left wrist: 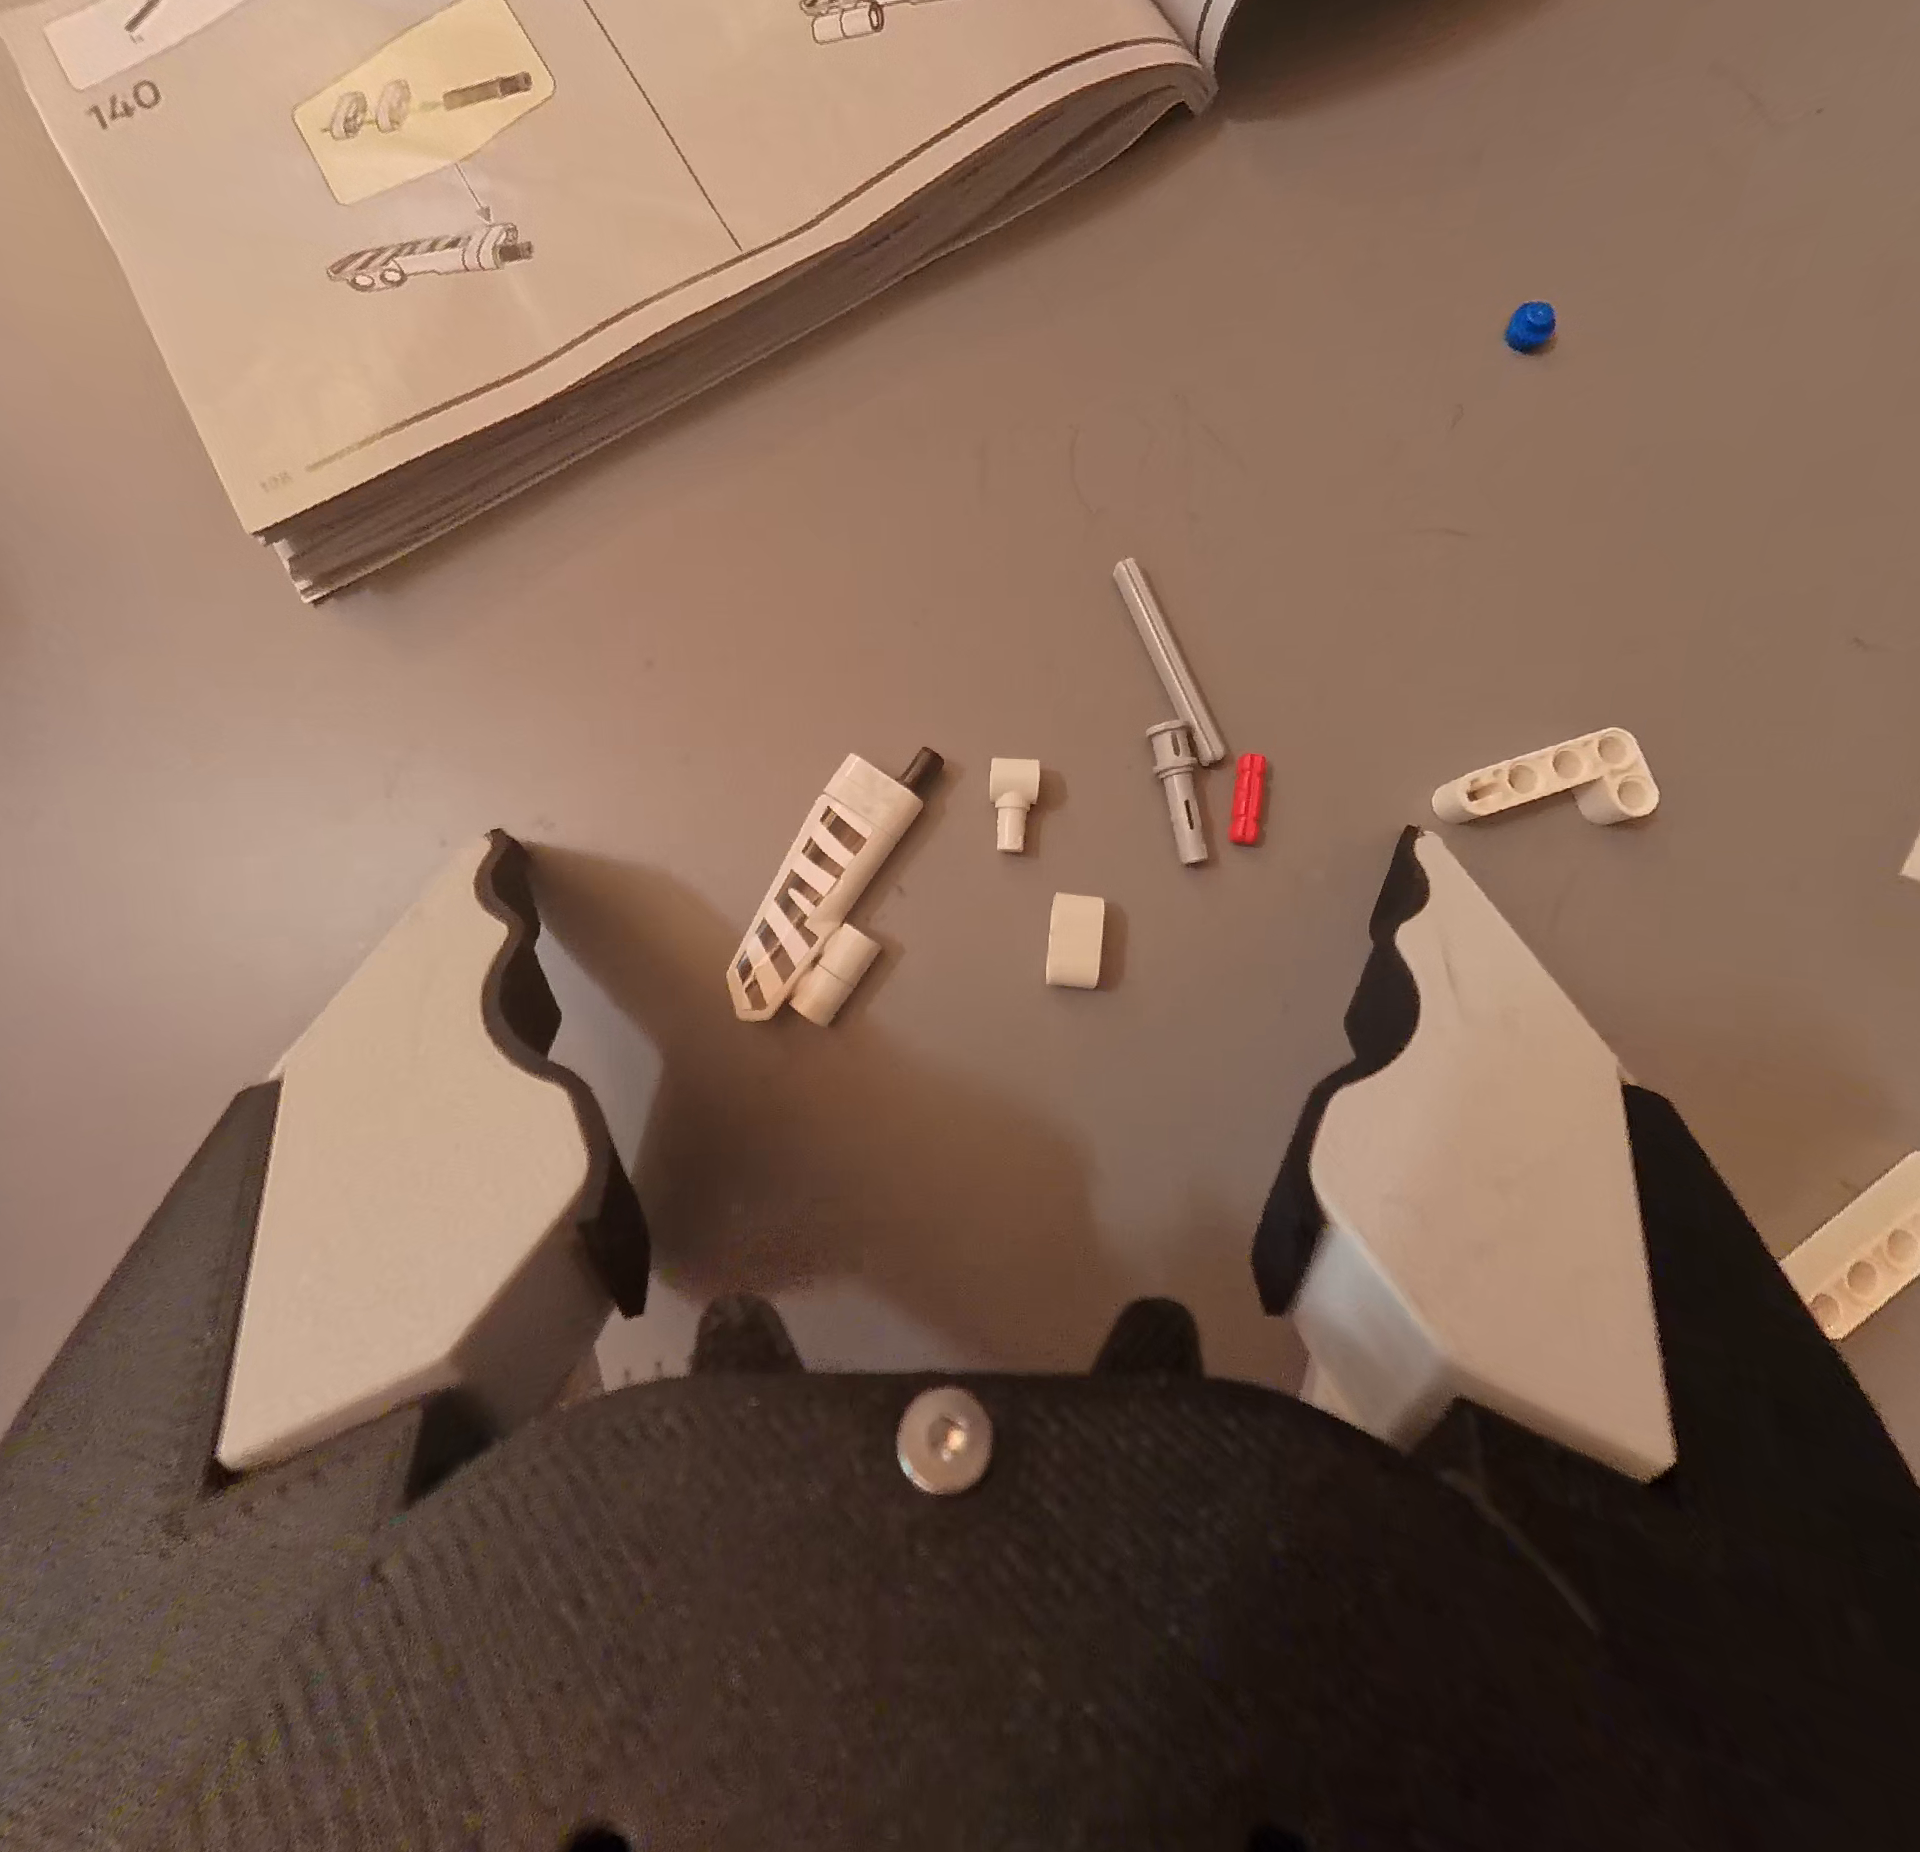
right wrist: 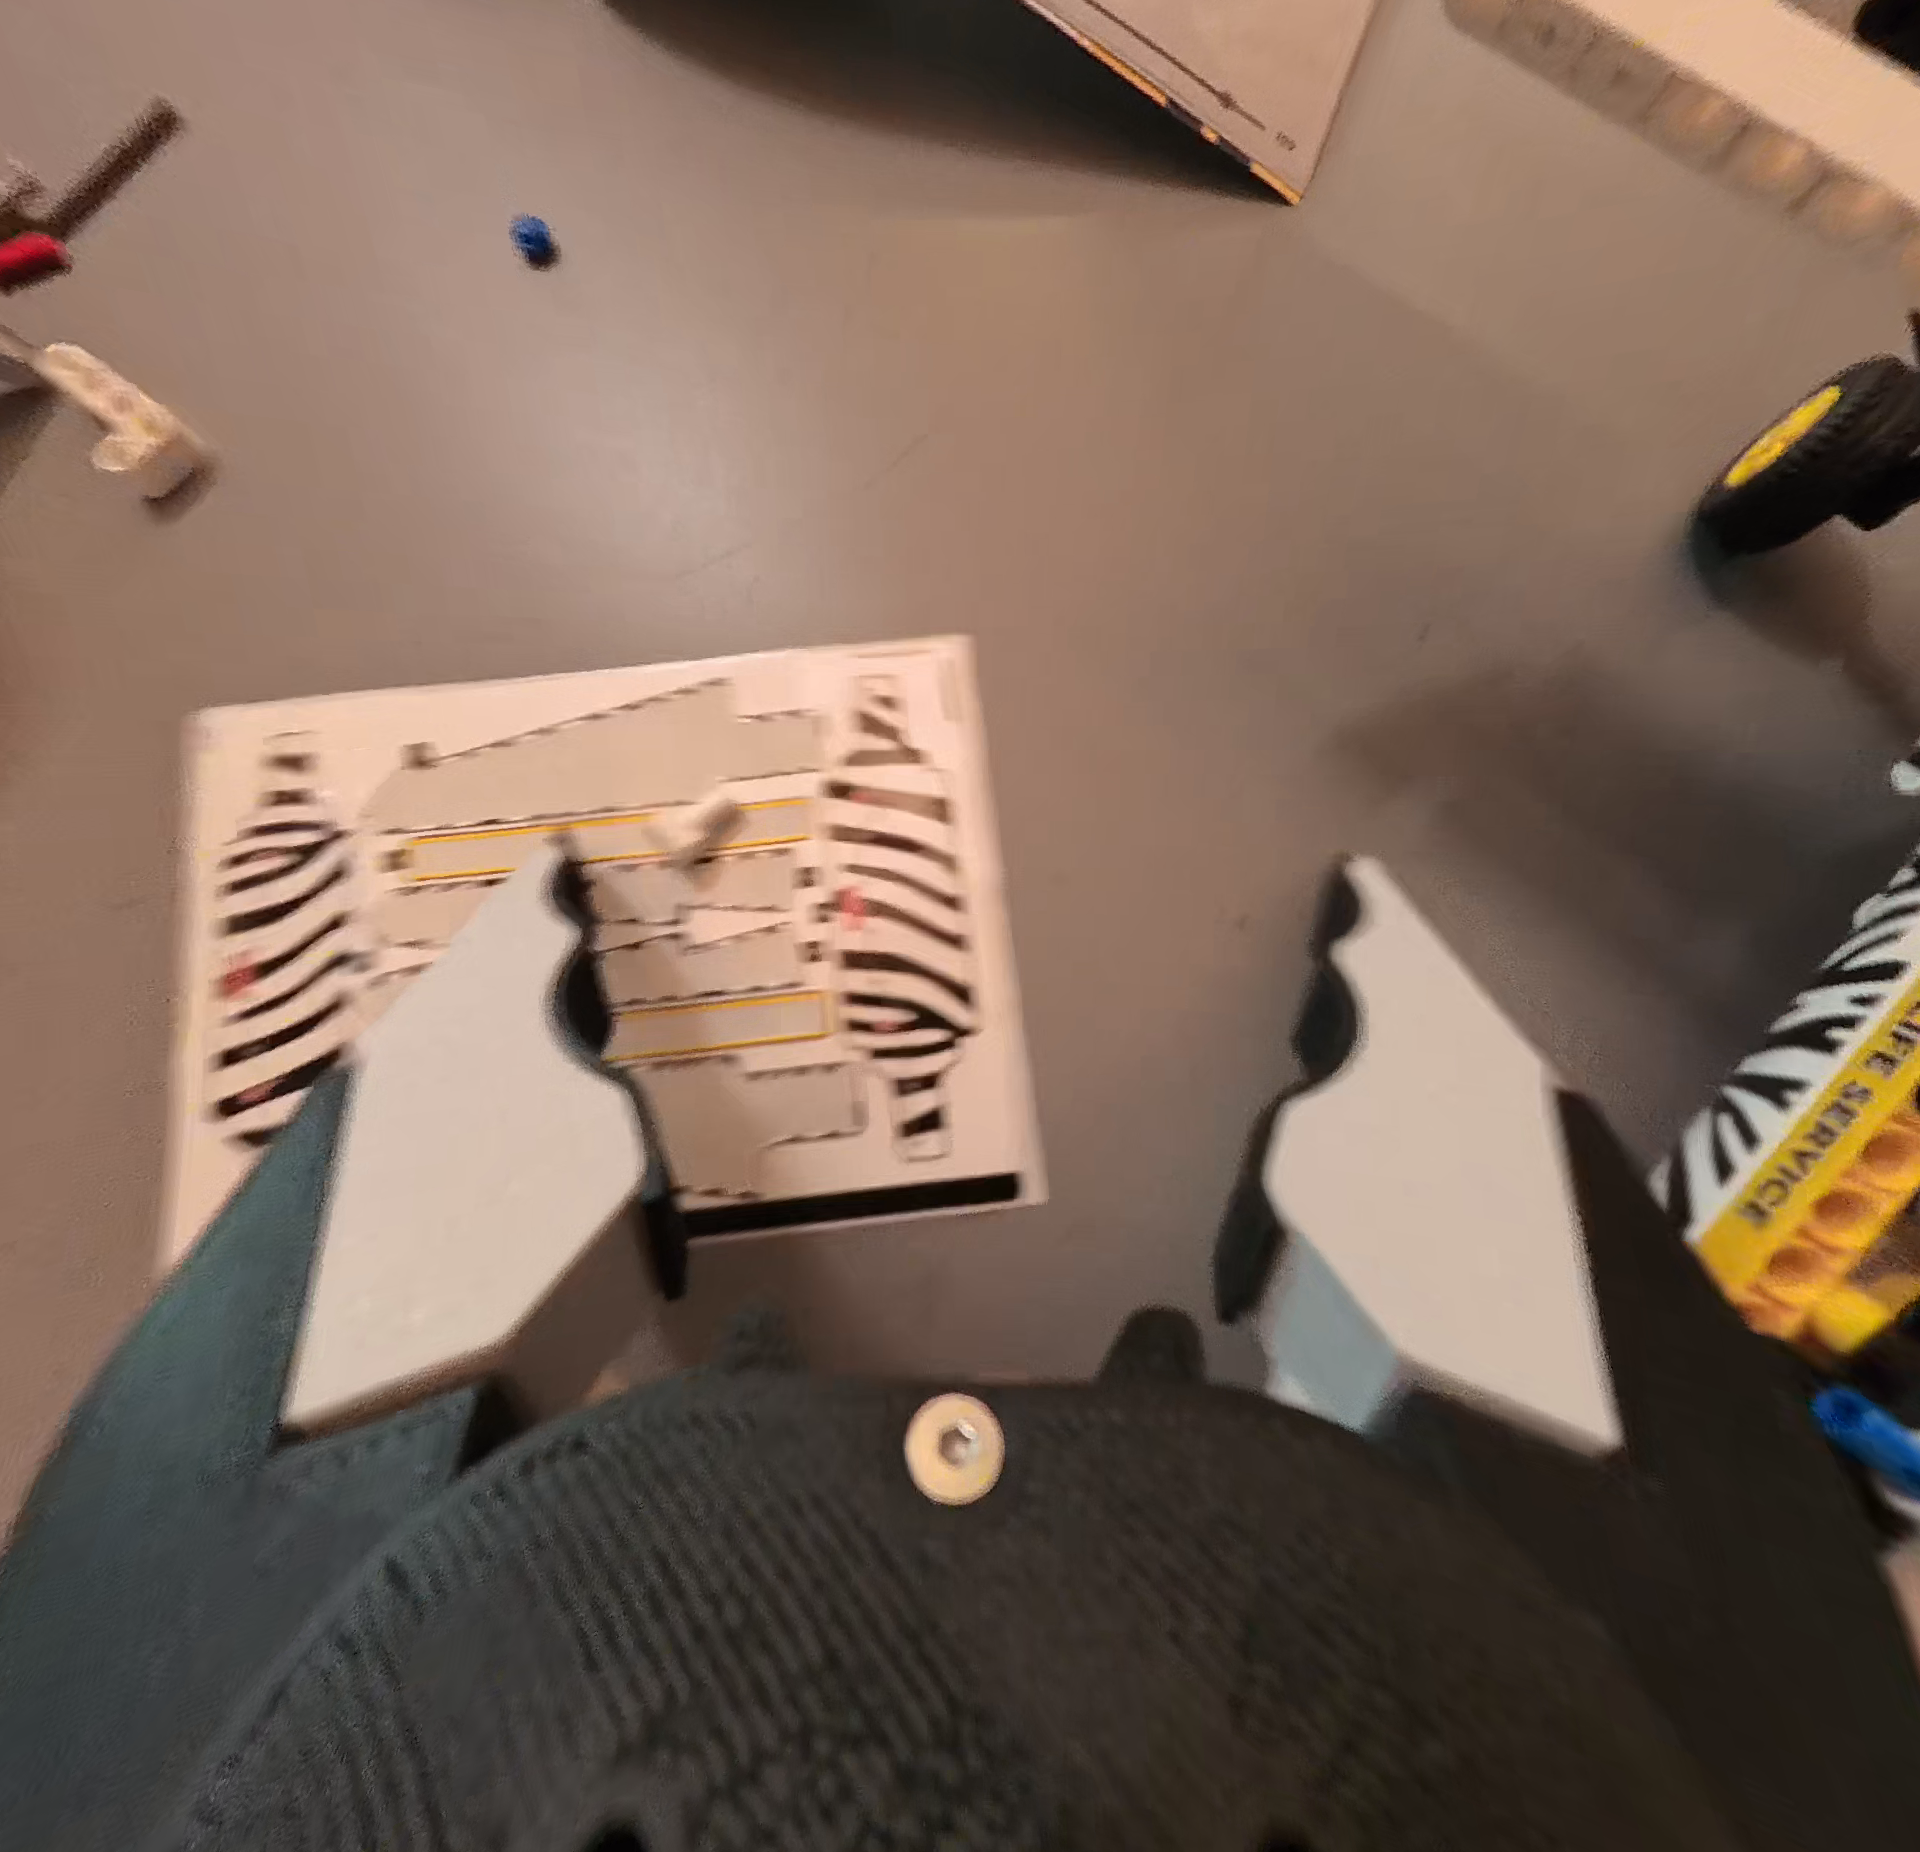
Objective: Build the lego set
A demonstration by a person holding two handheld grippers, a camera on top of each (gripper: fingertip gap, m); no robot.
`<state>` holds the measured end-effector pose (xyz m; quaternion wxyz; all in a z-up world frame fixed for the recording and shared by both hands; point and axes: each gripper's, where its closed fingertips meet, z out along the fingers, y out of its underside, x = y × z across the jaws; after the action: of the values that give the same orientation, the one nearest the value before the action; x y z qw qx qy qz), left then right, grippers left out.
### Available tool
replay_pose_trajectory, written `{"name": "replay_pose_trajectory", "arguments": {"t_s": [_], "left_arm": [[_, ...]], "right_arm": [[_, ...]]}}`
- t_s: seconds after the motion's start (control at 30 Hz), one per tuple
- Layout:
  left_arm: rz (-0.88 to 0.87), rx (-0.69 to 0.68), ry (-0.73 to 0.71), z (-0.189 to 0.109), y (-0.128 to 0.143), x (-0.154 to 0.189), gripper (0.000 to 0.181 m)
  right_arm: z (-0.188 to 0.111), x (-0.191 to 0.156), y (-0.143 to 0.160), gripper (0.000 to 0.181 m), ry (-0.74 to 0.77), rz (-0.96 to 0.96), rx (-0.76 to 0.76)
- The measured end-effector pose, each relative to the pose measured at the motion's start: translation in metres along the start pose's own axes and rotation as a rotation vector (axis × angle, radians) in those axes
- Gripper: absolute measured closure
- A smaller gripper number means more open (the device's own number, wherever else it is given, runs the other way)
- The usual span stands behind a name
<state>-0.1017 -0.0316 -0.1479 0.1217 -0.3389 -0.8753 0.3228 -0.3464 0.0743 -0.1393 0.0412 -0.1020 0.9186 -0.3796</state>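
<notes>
My left gripper [left wrist: 956, 846] is open and empty above the grey table, just short of a cluster of loose pieces. A white zebra-striped sub-assembly [left wrist: 821, 893] with a black pin lies between the fingertips. Beside it lie a small white connector [left wrist: 1013, 800], a white bush [left wrist: 1075, 940], a grey pin [left wrist: 1179, 794], a long grey axle [left wrist: 1164, 654] and a red short axle [left wrist: 1249, 797]. My right gripper [right wrist: 951, 883] is open and empty over a sticker sheet [right wrist: 603, 919], where a small white piece [right wrist: 701, 831] lies.
The open instruction booklet [left wrist: 468, 223] lies at the far left. A white angled beam [left wrist: 1548, 789] and a blue stud [left wrist: 1529, 327] lie to the right. The partly built zebra-striped vehicle [right wrist: 1829, 1106] with a yellow-hubbed wheel [right wrist: 1808, 467] stands at the right edge. The blue stud [left wrist: 1529, 327] is about 10 cm from my left fingertips. The right camera catches it too, in the right wrist view [right wrist: 530, 232].
</notes>
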Motion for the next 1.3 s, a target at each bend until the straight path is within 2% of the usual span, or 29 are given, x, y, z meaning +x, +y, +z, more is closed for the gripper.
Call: {"name": "replay_pose_trajectory", "arguments": {"t_s": [0.03, 0.07, 0.1, 0.17, 0.2, 0.27, 0.3, 0.33, 0.37, 0.43, 0.5, 0.6, 0.73, 0.9, 1.07, 1.17, 1.23, 1.3], "left_arm": [[-0.001, 0.0, -0.001, 0.0, 0.0, 0.0, 0.025], [-0.002, 0.0, -0.001, 0.0, 0.0, 0.0, 0.025], [-0.002, 0.0, -0.001, 0.0, 0.0, 0.0, 0.025], [0.01, 0.0, 0.005, 0.0, 0.0, 0.0, 0.025], [0.005, 0.001, 0.013, 0.0, 0.0, 0.0, 0.024], [0.018, -0.004, 0.017, 0.001, -0.002, -0.003, 0.029], [0.006, 0.008, 0.005, -0.002, -0.004, -0.006, 0.046], [0.001, 0.052, 0.004, -0.007, -0.009, -0.006, 0.079], [0.013, 0.139, -0.003, -0.015, -0.018, -0.005, 0.092], [0.05, 0.3, -0.046, -0.035, -0.034, -0.005, 0.1], [0.103, 0.408, -0.055, -0.053, -0.045, 0.003, 0.115], [0.131, 0.513, 0.024, -0.065, -0.052, 0.019, 0.136], [0.11, 0.503, 0.127, -0.063, -0.046, 0.028, 0.139], [0.116, 0.547, 0.186, -0.071, -0.047, 0.033, 0.139], [0.146, 0.608, 0.248, -0.081, -0.049, 0.043, 0.139], [0.214, 0.669, 0.4, -0.097, -0.047, 0.07, 0.14], [0.269, 0.68, 0.612, -0.109, -0.039, 0.104, 0.148], [0.234, 0.664, 0.881, -0.126, -0.031, 0.135, 0.148]], "right_arm": [[-0.006, -0.008, -0.005, 0.068, -0.027, -0.023, 0.042], [-0.013, -0.014, -0.012, 0.082, -0.036, -0.051, 0.101], [-0.021, -0.015, -0.019, 0.084, -0.007, -0.076, 0.164], [-0.039, -0.007, -0.033, 0.073, 0.12, -0.119, 0.3], [-0.049, -0.004, -0.038, 0.079, 0.186, -0.139, 0.371], [-0.068, -0.008, -0.045, 0.113, 0.276, -0.19, 0.516], [-0.075, -0.016, -0.046, 0.119, 0.285, -0.234, 0.554], [-0.078, -0.024, -0.043, 0.127, 0.288, -0.258, 0.553], [-0.076, -0.03, -0.037, 0.138, 0.284, -0.269, 0.515], [-0.066, -0.04, -0.022, 0.136, 0.243, -0.24, 0.408], [-0.055, -0.049, -0.01, 0.13, 0.185, -0.201, 0.3], [-0.042, -0.063, -0.01, 0.143, 0.03, -0.094, 0.244], [-0.024, -0.054, -0.01, 0.145, -0.017, 0.015, 0.169], [-0.009, -0.052, -0.002, 0.163, -0.009, -0.02, 0.065], [-0.011, -0.059, -0.007, 0.174, -0.018, -0.075, 0.097], [-0.033, -0.081, -0.028, 0.174, -0.056, -0.229, 0.295], [-0.054, -0.105, -0.041, 0.174, -0.08, -0.379, 0.478], [-0.073, -0.124, -0.05, 0.175, -0.057, -0.52, 0.64]]}}
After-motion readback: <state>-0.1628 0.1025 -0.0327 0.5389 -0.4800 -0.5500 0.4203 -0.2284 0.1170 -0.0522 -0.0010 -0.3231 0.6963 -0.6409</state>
